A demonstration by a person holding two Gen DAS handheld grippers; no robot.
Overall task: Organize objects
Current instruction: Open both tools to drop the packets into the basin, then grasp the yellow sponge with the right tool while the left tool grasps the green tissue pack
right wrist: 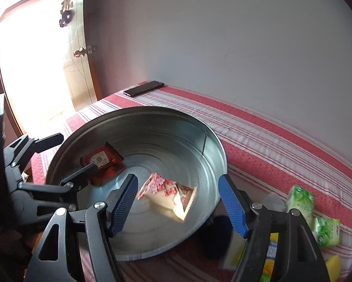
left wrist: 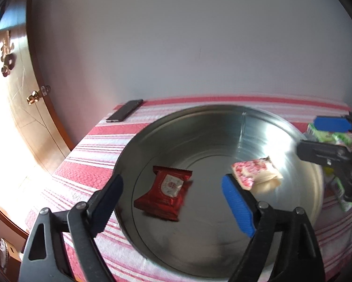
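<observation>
Surface: table under a red-and-white striped cloth (left wrist: 86, 162), set against a plain wall.
Container: round metal basin (left wrist: 222, 122) on the cloth, taking up most of the middle of both views.
Item 1: red snack packet (left wrist: 165, 193), lying on the basin floor, toward the door side.
Item 2: pink-and-cream snack packet (right wrist: 168, 195), also inside the basin, apart from the red one; blurred, so whether it lies flat on the floor cannot be told.
Left gripper (left wrist: 173, 202): jaws spread wide, nothing between the pads; the red packet lies just ahead of the gap, untouched.
Right gripper (right wrist: 178, 202): jaws apart, holding nothing; the pink-and-cream packet shows in the gap between the blue fingers (right wrist: 232, 204), touched by neither.
Outside the basin: green packets (right wrist: 302, 199) and yellow ones (right wrist: 333, 268) on the cloth, beside the right gripper.
Far corner: dark phone (left wrist: 125, 110) flat on the cloth by the wall.
Background: wooden door (right wrist: 79, 75) with a brass knob.
</observation>
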